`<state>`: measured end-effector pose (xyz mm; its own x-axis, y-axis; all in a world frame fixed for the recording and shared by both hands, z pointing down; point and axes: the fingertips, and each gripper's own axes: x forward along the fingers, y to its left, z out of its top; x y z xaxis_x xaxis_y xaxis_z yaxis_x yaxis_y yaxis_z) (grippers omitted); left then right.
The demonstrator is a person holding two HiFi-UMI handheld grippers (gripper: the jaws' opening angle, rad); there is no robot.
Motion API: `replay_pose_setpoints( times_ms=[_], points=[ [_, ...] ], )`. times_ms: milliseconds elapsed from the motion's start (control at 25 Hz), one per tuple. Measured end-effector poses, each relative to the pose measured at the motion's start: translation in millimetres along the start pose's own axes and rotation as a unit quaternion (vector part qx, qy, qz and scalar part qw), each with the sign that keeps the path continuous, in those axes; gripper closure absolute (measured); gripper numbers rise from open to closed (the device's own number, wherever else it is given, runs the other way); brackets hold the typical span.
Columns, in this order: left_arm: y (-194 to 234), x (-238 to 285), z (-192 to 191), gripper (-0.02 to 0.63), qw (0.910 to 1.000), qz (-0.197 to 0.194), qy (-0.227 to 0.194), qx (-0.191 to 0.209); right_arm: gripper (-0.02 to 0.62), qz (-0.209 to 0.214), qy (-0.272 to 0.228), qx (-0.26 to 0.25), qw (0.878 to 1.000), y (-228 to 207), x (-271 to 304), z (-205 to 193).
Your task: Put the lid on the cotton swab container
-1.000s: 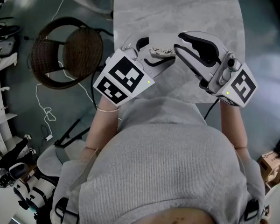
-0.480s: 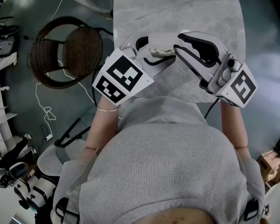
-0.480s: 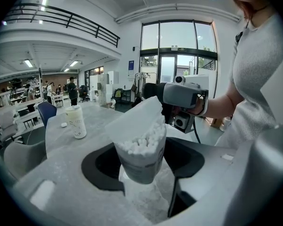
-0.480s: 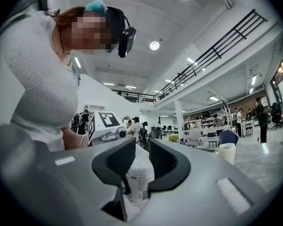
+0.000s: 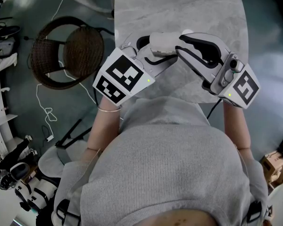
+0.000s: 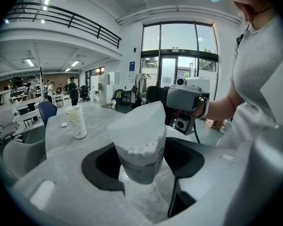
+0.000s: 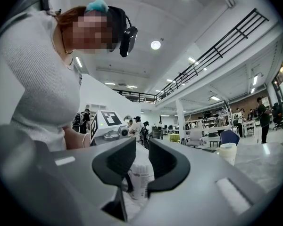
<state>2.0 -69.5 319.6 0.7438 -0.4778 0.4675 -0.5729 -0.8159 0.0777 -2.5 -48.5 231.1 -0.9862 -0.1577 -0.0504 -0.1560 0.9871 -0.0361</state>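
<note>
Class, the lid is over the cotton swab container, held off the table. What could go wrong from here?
The lid looks slanted on the cotton swab container, so pressing may seat it crooked or knock it off. The left tongs hold the container tilted above the table; a hard push could twist it loose.

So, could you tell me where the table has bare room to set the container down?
Bare: the far stretch of the table beyond both grippers, edge to edge; a white cup stands further off. Crowded: the near edge, where the left gripper, right gripper and container meet.
</note>
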Motion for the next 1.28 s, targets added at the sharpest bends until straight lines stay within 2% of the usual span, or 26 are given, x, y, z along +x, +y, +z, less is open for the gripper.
replay_pose_setpoints(
  times_ms=[1280],
  points=[
    [4.2,-3.6,7.0,0.342,0.9998,0.01,-0.015,-0.007,0.514,0.009,0.02,-0.034,0.999,3.8,1.9,-1.3]
  ],
)
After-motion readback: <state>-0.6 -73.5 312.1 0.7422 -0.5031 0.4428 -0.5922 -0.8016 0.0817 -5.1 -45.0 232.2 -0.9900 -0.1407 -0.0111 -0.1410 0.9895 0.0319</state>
